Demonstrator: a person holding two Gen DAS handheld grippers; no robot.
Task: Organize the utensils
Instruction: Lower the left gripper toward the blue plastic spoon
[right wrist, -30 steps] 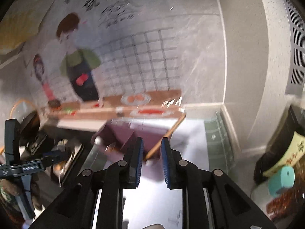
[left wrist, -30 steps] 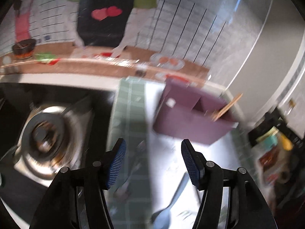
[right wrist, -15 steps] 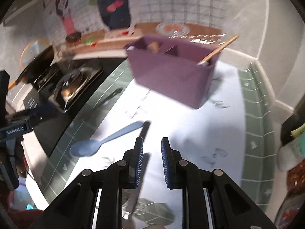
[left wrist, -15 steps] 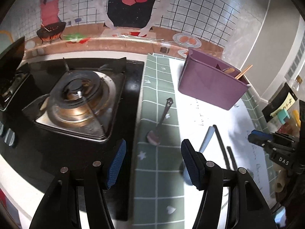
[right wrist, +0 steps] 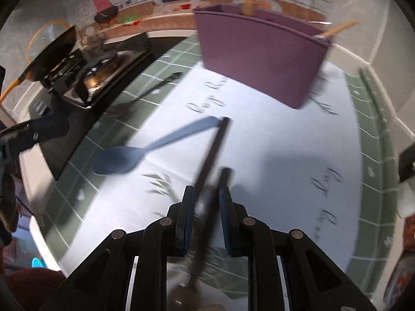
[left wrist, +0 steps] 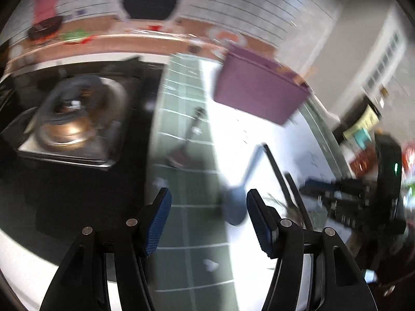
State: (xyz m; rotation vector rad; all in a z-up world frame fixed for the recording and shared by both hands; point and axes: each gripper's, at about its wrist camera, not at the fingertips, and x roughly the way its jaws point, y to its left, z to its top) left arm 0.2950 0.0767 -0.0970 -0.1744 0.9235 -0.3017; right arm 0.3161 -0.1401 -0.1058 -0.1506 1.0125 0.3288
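A purple utensil holder point(right wrist: 262, 54) stands at the back of the white mat, with a wooden chopstick point(right wrist: 337, 29) sticking out; it also shows in the left wrist view point(left wrist: 259, 90). A blue spoon point(right wrist: 145, 153) lies on the mat, also seen in the left wrist view point(left wrist: 238, 197). Two black chopsticks point(right wrist: 211, 160) lie beside it, and their near ends run between my right fingers. A dark metal spoon point(left wrist: 186, 145) lies on the green tiled strip. My right gripper point(right wrist: 206, 207) is narrowly open around the chopsticks. My left gripper point(left wrist: 208, 212) is open and empty above the mat.
A gas stove point(left wrist: 75, 124) sits to the left of the mat. A black pan point(right wrist: 52, 54) rests at the far left. Jars and bottles point(left wrist: 363, 129) crowd the right edge. The right gripper's body point(left wrist: 363, 197) shows in the left wrist view.
My right gripper has dropped low over the mat, and the black chopsticks now lie between its fingers. My left gripper has shifted to the right, nearer the blue spoon. Both views are blurred by motion.
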